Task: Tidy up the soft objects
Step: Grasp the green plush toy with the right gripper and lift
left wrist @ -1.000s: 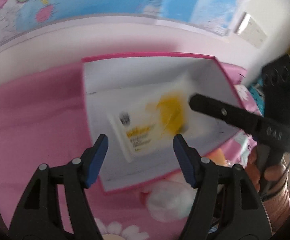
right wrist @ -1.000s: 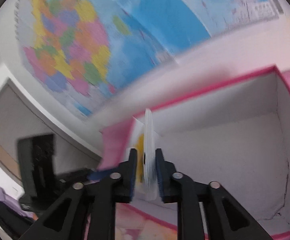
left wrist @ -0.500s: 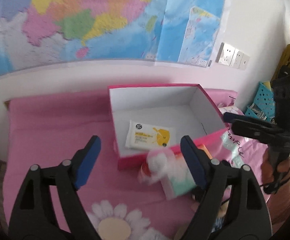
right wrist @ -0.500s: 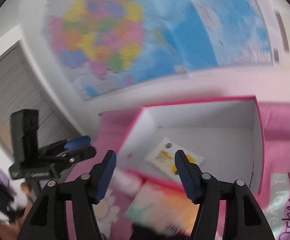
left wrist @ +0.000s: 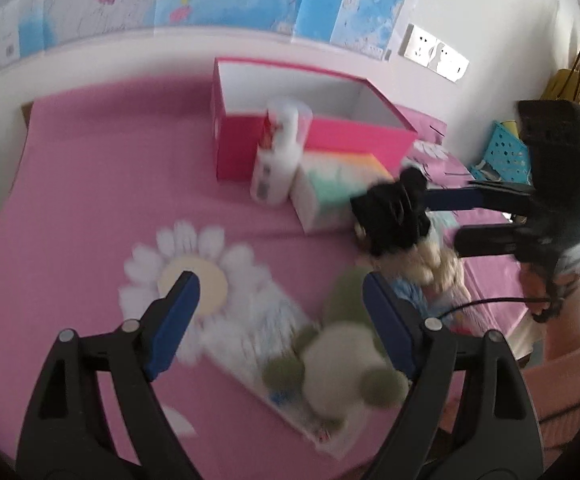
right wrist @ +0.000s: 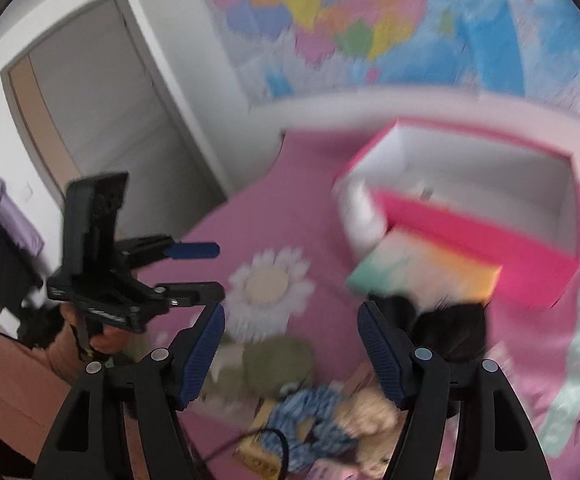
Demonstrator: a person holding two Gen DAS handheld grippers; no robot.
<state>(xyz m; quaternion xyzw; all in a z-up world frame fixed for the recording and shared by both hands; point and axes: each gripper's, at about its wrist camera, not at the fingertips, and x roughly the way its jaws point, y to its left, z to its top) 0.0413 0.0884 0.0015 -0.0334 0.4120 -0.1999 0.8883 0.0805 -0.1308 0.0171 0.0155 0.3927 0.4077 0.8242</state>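
Both claws, left and right, angled downward, jaws apart, empty.

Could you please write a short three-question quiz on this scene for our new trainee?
1. True or false: the left gripper is shut on the green plush toy.
2. What stands directly against the pink box: A) white roll pack, B) blue scrunchie, C) daisy print?
3. Is the right gripper holding anything?

Key: 1 false, its jaws are open; 2 A; 3 no, it is open with nothing gripped.
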